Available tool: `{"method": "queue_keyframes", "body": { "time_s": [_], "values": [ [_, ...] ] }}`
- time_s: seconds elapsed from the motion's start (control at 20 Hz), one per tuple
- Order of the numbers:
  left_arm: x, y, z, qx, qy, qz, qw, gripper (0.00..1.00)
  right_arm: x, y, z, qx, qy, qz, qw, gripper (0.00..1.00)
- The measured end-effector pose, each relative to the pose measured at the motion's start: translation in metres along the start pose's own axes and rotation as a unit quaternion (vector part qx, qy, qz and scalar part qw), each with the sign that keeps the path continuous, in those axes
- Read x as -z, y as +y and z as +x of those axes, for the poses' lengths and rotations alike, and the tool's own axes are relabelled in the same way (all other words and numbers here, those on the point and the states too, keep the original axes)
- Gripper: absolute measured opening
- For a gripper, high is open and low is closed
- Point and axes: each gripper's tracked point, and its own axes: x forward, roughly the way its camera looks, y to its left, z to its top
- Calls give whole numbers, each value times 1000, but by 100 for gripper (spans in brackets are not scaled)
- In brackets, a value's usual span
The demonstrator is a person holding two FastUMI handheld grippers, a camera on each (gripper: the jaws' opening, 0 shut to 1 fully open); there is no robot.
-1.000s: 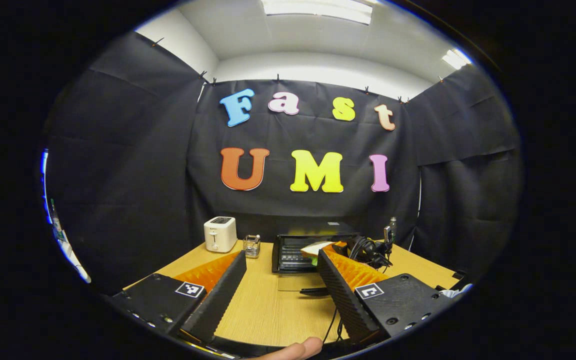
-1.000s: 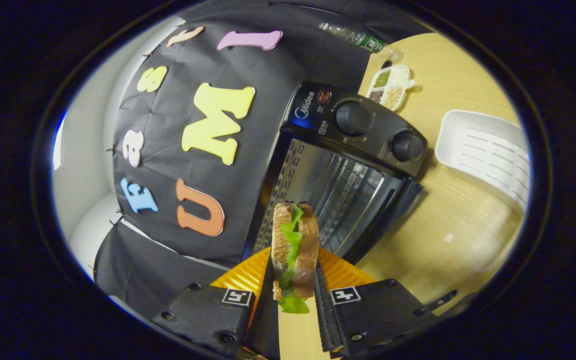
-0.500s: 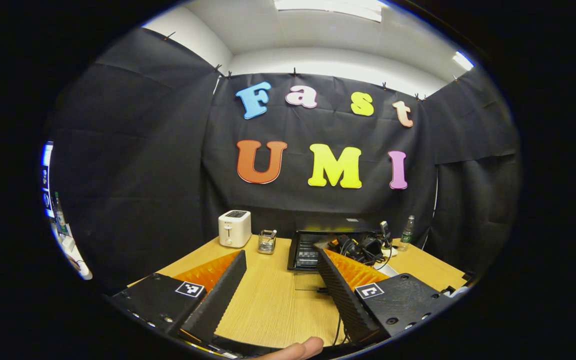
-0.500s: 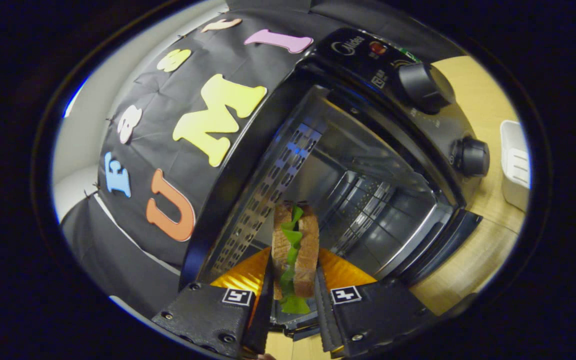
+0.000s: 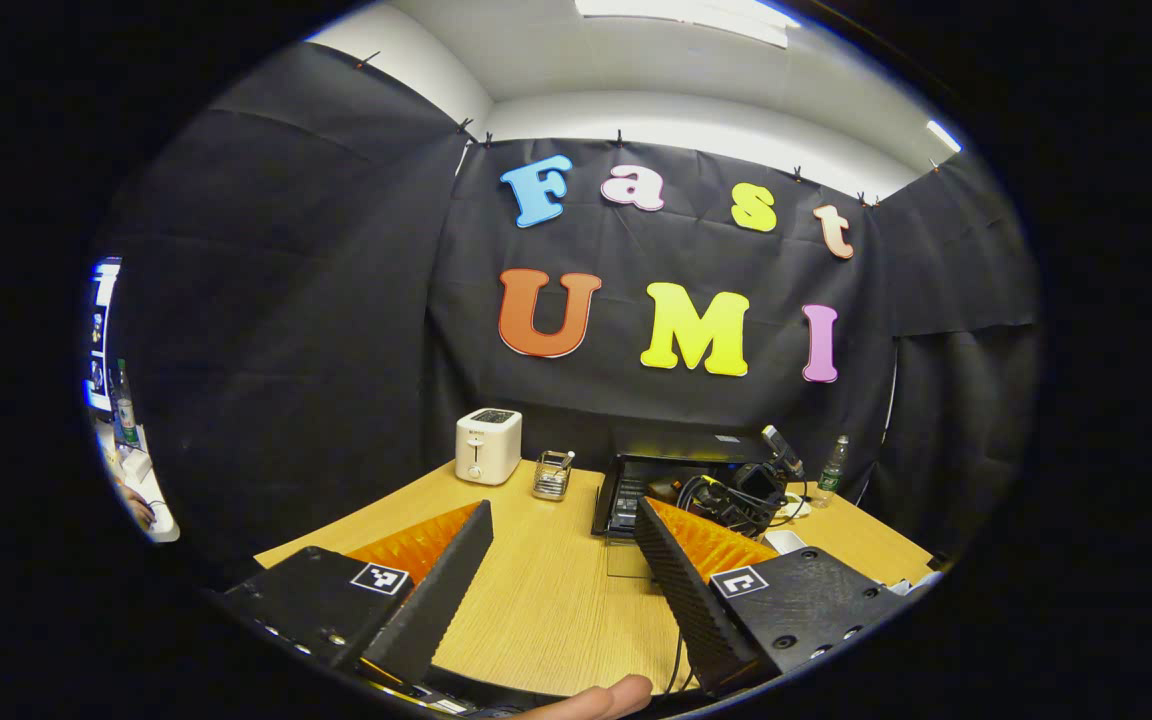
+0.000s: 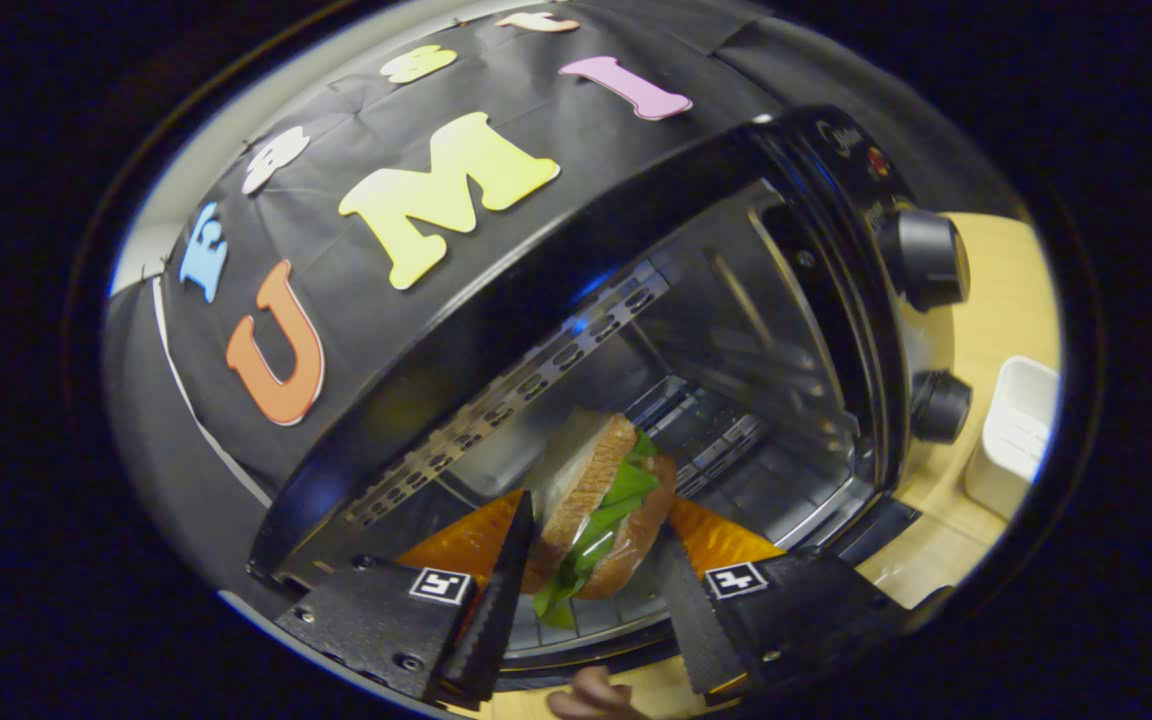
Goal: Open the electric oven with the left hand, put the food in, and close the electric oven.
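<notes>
The black electric oven (image 6: 576, 270) stands with its door down and its cavity open in the right gripper view. My right gripper (image 6: 598, 510) reaches into the cavity, fingers spread apart. A sandwich (image 6: 596, 485) of brown bread and green lettuce lies tilted between them over the wire rack, leaning toward the left finger. In the left gripper view my left gripper (image 5: 561, 510) hovers open over the wooden table (image 5: 536, 590), holding nothing. Far ahead of it is the oven (image 5: 671, 450), with the other gripper (image 5: 736, 490) and its cables at the oven's mouth.
A white toaster (image 5: 488, 445) and a small glass holder (image 5: 553, 475) stand at the table's back left. A bottle (image 5: 833, 460) stands right of the oven. A white tray (image 6: 1016, 435) sits beside the oven's two knobs (image 6: 921, 260).
The right gripper went deeper into the oven and its fingers spread; the sandwich tipped from upright to slanted. The left gripper drew back slightly and turned a little to the left.
</notes>
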Motion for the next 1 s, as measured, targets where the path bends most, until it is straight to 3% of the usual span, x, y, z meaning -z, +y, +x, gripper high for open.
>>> {"method": "queue_keyframes", "body": {
  "time_s": [0.05,0.1,0.25,0.35,0.55,0.7,0.85,0.9,0.95,1.0],
  "values": [
    [1,1,0,-1,1,-1,1000,94,-1,1,0,4,3,-26,1000,70],
    [3,1,0,-1,3,0,1000,94,-2,2,0,8,3,-49,999,84],
    [9,-2,1,3,9,13,1000,94,-3,4,-2,24,7,-145,989,94],
    [14,-6,1,6,13,22,1000,94,0,13,-6,15,3,-211,977,94],
    [13,-8,0,9,12,29,999,94,4,20,-9,8,-4,-343,939,96],
    [16,-8,1,9,17,25,1000,94,9,7,-14,10,37,-347,937,98],
    [18,-9,2,9,19,26,999,94,15,7,-18,2,79,-371,925,100],
    [18,-9,3,10,19,28,999,81,14,6,-20,0,90,-380,920,100],
    [19,-10,3,9,20,30,999,94,16,3,-23,4,106,-386,917,100],
    [19,-11,2,9,19,32,999,94,18,4,-25,2,118,-386,915,100]
  ]
}}
